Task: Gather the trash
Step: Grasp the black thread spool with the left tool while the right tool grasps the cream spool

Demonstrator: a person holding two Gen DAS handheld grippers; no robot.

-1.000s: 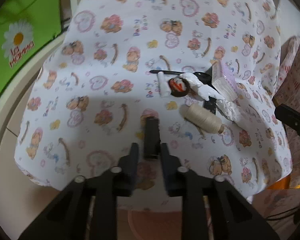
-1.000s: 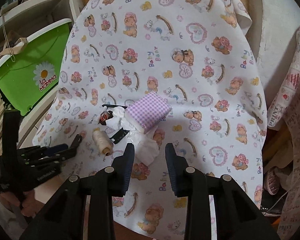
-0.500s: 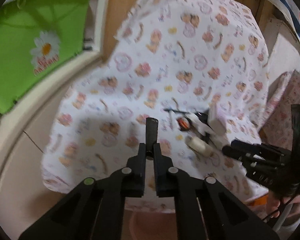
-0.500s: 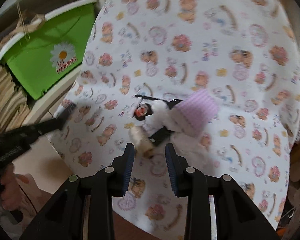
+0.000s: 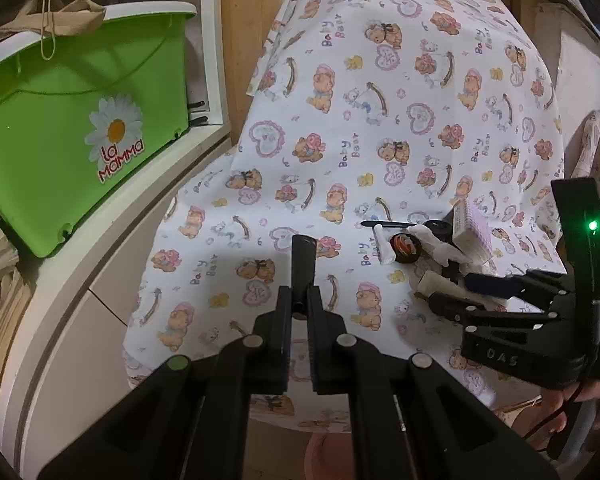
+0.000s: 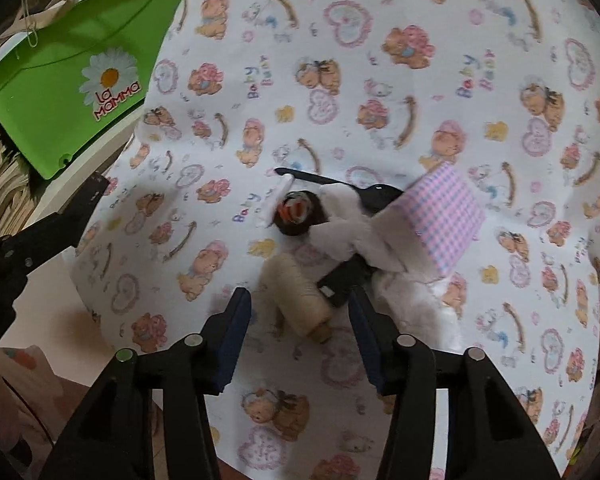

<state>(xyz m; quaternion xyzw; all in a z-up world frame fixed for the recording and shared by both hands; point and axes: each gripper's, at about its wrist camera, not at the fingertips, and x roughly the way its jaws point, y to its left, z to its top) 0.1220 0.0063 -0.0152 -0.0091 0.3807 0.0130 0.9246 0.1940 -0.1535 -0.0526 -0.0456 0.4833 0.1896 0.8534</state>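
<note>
A pile of trash lies on the bear-print cloth: a cream thread spool, a black plastic spoon, crumpled white tissue, a round dark lid with orange print, a flat black piece and a pink-checked packet. My right gripper hangs low over the pile, its jaws opening. The spool lies between them and the pads do not touch it. My left gripper is left of the pile, shut on a short black stick that points forward. The right gripper also shows beside the spool.
A green plastic bin with a daisy label sits on a white shelf to the left, also seen as the green bin. Stacked papers lie under it. A wooden panel stands behind the cloth. A person's hand holds the right gripper.
The left gripper closed on the black stick and lifted off the cloth, bringing the green bin into view. The right gripper moved down to the spool and its jaws spread wider.
</note>
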